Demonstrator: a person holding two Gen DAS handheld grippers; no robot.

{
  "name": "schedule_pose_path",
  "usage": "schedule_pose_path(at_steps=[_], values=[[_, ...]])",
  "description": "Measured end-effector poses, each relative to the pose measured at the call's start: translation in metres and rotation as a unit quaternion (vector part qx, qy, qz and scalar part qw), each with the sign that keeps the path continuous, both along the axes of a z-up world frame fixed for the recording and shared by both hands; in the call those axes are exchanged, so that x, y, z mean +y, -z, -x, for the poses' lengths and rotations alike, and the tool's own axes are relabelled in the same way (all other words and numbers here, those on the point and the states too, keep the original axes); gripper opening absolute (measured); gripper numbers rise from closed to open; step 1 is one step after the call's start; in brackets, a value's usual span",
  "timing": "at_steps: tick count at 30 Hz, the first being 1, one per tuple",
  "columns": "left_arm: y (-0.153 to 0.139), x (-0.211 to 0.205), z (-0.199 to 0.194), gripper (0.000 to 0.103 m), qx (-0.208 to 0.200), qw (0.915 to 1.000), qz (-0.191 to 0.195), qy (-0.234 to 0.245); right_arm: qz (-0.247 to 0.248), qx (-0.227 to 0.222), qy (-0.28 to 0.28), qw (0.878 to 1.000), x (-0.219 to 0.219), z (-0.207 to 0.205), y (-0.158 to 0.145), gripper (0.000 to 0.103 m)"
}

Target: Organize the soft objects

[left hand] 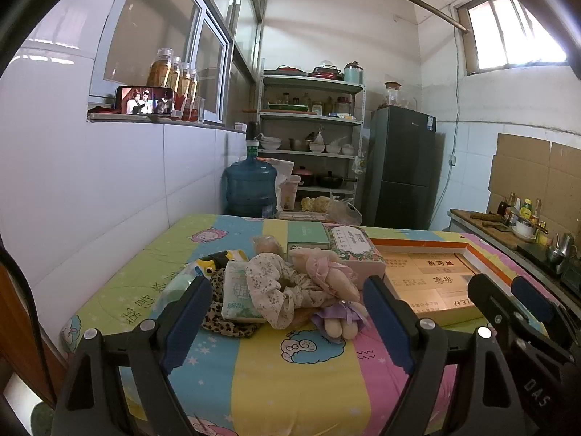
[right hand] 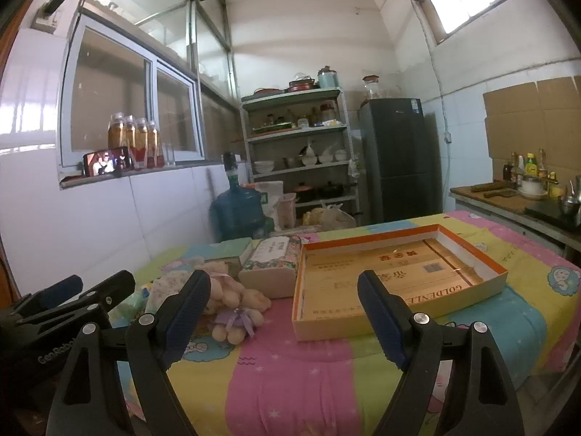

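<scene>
The shallow orange-rimmed box [right hand: 395, 283], right of centre in the right wrist view, carried "GOLDEN LE…" upside down along its near edge, above unreadable Chinese characters. "GenRobo…" was printed on the left gripper [right hand: 58, 354] at lower left, and "DAS" on the right gripper [left hand: 533, 392] at lower right of the left wrist view.

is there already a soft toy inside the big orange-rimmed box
No, the orange-rimmed box holds no toy; the plush toys lie beside it on the tablecloth.

Left hand-held gripper [left hand: 287, 312] agape; right hand-held gripper [right hand: 287, 309] agape, both empty.
</scene>
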State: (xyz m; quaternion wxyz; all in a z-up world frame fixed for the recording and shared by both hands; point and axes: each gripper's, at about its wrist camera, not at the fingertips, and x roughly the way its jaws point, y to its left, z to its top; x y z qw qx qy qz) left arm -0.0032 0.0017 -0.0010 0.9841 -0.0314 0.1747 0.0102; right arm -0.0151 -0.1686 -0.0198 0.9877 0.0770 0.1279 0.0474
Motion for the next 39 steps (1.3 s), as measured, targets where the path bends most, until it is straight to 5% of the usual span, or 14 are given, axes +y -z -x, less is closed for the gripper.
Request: schedule_pose_path(at_steps=[39], values=[[-0.0001, 0.0001, 0.0, 0.086, 0.001, 1.0, 0.002, 0.001, 0.003, -0.001, -0.004, 1.0, -0.0005, 0.0012, -0.0023, 0.084]])
